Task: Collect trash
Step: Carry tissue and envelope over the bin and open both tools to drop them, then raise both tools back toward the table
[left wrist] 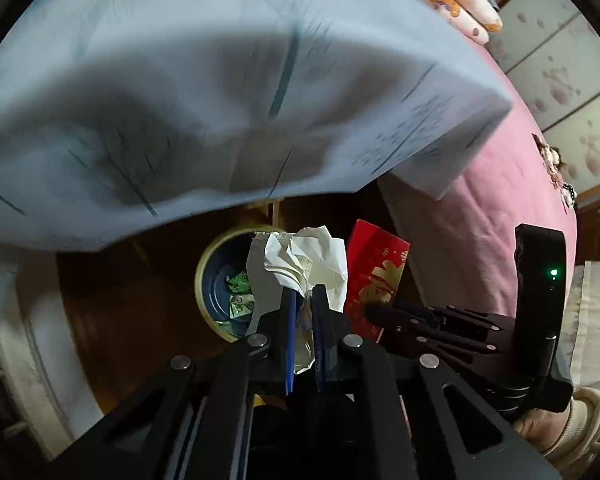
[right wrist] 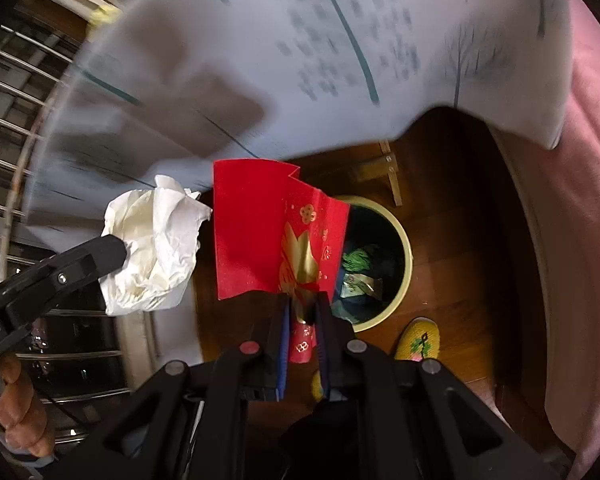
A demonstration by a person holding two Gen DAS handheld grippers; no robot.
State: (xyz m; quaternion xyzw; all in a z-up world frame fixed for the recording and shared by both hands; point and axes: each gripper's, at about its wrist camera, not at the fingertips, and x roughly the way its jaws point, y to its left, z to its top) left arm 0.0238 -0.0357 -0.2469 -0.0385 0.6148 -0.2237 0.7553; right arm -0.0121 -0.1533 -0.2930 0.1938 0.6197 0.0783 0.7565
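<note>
Hanging over the bin right now, both grippers have trash pinched in them. The left gripper is clamped tight on a crumpled white paper wad, which sticks out past the fingertips and partly covers the bin's opening in the left wrist view. From the right wrist camera you can see that same wad off to the left, with one black finger of the left gripper pressed into it.

The right gripper is squeezed shut on a red envelope with gold print, gripping it at its lower edge so it stands up in front of the camera, folded open like a book. It hides the left part of the bin's rim. In the left view the envelope sits just beside the paper wad, to its right.

The bin itself is round with a pale yellowish rim and dark blue inside, standing on a dark wooden floor. Green wrappers are already lying in the bottom. A pale blue bedsheet hangs over the bed edge above it, pink cover further right. A yellow slipper sits near the bin's rim.
</note>
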